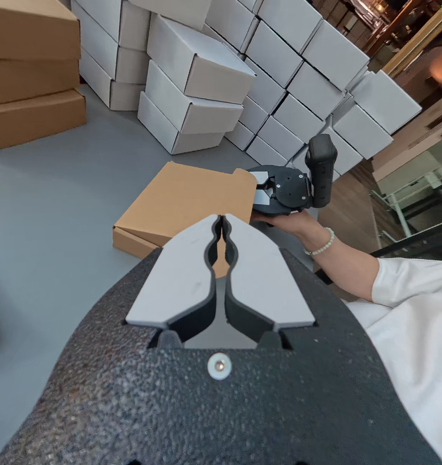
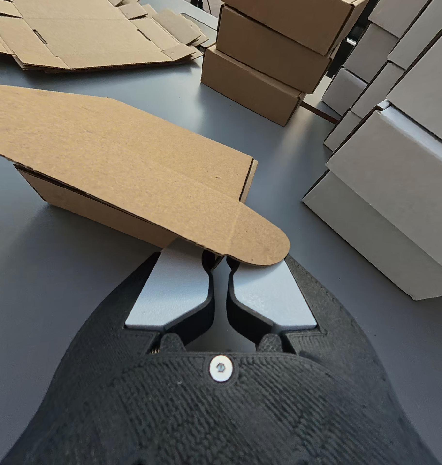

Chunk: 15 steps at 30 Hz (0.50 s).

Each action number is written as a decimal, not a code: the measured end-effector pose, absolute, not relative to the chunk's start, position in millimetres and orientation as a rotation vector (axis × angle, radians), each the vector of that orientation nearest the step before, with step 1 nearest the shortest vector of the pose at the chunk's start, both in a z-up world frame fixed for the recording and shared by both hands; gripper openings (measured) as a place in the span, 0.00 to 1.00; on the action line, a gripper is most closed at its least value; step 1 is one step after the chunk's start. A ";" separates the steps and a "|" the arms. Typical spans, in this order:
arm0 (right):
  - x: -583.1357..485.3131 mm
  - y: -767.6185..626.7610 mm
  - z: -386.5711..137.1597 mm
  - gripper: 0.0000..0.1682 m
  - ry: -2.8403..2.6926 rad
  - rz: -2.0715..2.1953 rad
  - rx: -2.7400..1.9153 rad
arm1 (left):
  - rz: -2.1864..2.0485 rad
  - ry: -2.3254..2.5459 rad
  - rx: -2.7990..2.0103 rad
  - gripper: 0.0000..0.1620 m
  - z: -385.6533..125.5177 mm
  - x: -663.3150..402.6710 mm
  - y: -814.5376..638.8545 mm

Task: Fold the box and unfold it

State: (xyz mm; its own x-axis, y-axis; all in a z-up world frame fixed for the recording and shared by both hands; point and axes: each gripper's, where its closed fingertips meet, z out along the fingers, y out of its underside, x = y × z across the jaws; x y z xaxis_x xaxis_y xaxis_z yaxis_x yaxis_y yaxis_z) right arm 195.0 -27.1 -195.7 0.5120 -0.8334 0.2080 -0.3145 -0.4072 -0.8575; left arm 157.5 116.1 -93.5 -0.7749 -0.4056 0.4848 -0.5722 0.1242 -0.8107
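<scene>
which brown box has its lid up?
The lone brown box at the right hand-held gripper, its lid raised with the rounded tab over the fingertips. The stacked brown boxes behind are shut.

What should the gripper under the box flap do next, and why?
Probably lift a little. The right gripper sits with its jaws nearly shut beneath the rounded flap of the lid, which already stands raised off the brown box. Raising it would swing the lid further open. The left gripper is shut, holding nothing.
</scene>
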 end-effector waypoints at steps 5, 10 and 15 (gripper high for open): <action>194.8 -26.9 -195.8 0.02 0.930 -0.821 -1.964 | 1.488 -1.970 0.981 0.00 -124.4 178.2 99.2; 194.5 -26.7 -195.7 0.03 0.922 -0.824 -1.961 | 1.407 -1.817 1.017 0.00 -148.6 181.7 96.1; 194.4 -26.1 -195.7 0.03 0.914 -0.824 -1.956 | 1.357 -1.767 1.082 0.00 -163.4 182.0 94.3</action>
State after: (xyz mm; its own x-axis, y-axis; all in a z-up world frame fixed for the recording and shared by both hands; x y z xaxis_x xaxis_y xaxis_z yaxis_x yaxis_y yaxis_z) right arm 194.4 -26.1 -195.7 0.5254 -0.8238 0.2129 -0.2971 -0.4121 -0.8613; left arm 182.0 94.3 -163.4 -0.4460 -0.2195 0.8677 -0.8949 0.1225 -0.4291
